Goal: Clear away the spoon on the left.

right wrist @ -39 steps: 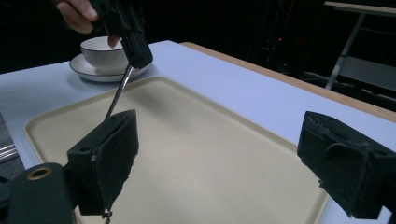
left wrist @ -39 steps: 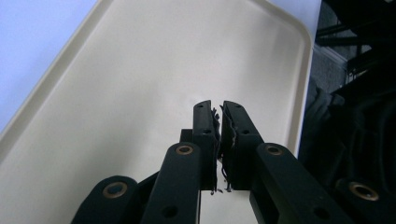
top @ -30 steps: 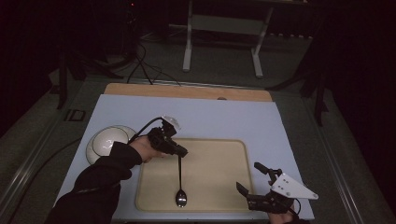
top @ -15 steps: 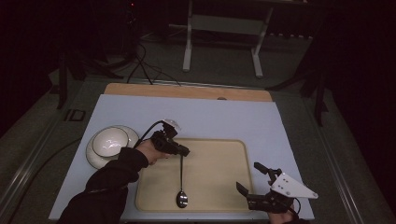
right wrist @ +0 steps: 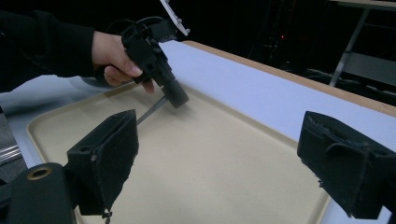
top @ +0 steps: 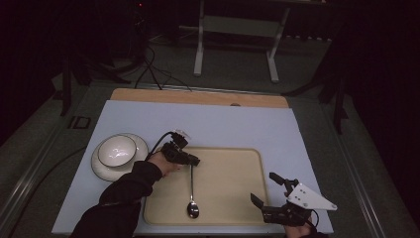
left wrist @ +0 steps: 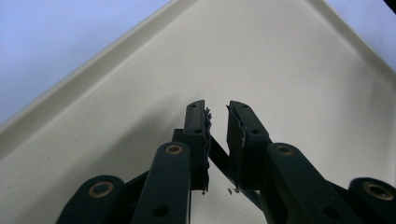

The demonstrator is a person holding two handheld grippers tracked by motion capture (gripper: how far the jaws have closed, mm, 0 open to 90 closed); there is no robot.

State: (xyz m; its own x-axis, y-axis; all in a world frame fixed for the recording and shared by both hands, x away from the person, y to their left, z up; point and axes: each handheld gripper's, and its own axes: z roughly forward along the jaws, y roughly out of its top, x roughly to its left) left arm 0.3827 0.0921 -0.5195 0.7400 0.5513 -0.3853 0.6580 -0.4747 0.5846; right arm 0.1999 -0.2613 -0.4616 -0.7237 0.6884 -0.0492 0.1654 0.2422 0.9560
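A metal spoon (top: 192, 191) lies lengthwise on the beige tray (top: 228, 181), its bowl toward the tray's near edge. My left gripper (top: 194, 161) is at the handle's far end, jaws nearly together on the handle. In the left gripper view a dark bar crosses between the left gripper's (left wrist: 217, 112) pads above the tray (left wrist: 303, 70). The right gripper view shows the spoon handle (right wrist: 152, 109) slanting down from the left gripper (right wrist: 177, 99). My right gripper (top: 263, 187) hovers wide open by the tray's near right corner, nothing between its jaws (right wrist: 219, 135).
A white bowl (top: 117, 150) sits on a white plate (top: 100, 167) left of the tray, on the pale blue mat (top: 233, 124). A wooden table edge (top: 198, 96) runs along the far side. A metal stand (top: 235, 29) rises behind it on the dark floor.
The left forearm has swung off the bowl and plate, and the left gripper has crept slightly right. The spoon's bowl stays in place on the tray. The right gripper has not moved.
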